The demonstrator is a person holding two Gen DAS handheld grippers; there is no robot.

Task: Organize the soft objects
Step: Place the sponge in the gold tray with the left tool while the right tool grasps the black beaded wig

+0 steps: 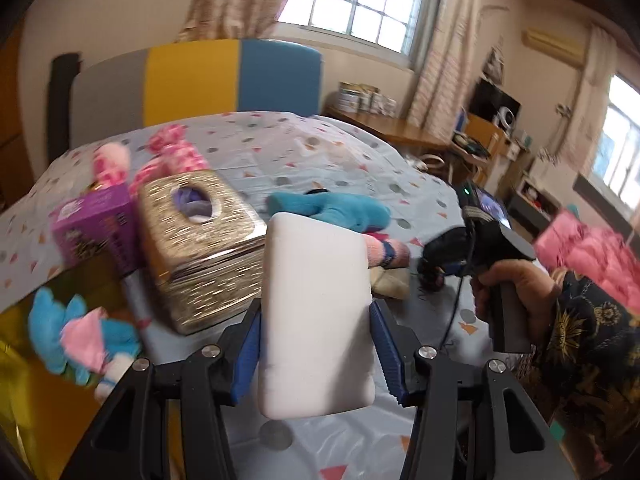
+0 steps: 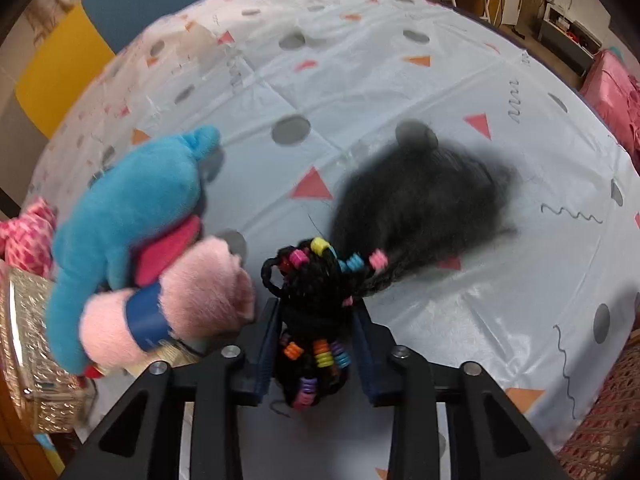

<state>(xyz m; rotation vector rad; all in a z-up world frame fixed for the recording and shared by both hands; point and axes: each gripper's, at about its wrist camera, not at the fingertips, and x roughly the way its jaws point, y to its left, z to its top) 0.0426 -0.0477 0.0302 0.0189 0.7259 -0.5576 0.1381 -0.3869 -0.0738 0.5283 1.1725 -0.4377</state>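
Observation:
My left gripper (image 1: pixel 316 332) is shut on a white foam sponge block (image 1: pixel 316 312), held upright above the patterned tablecloth (image 1: pixel 320 148). My right gripper (image 2: pixel 316 320) is shut on a black braided wig with coloured beads (image 2: pixel 316 320); its dark hair (image 2: pixel 420 196) trails forward over the cloth (image 2: pixel 400 72). The right gripper also shows in the left wrist view (image 1: pixel 436 260), held by a hand. A blue and pink plush toy (image 2: pixel 132 240) lies just left of the right gripper and shows in the left wrist view (image 1: pixel 340 208) behind the sponge.
A gold tissue box (image 1: pixel 200 240) and a purple box (image 1: pixel 96 228) stand left of the sponge. Pink plush toys (image 1: pixel 168 156) lie behind them. A small blue and pink plush (image 1: pixel 80 336) lies in a yellow container (image 1: pixel 24 400) at lower left. A chair back (image 1: pixel 200 80) stands beyond the table.

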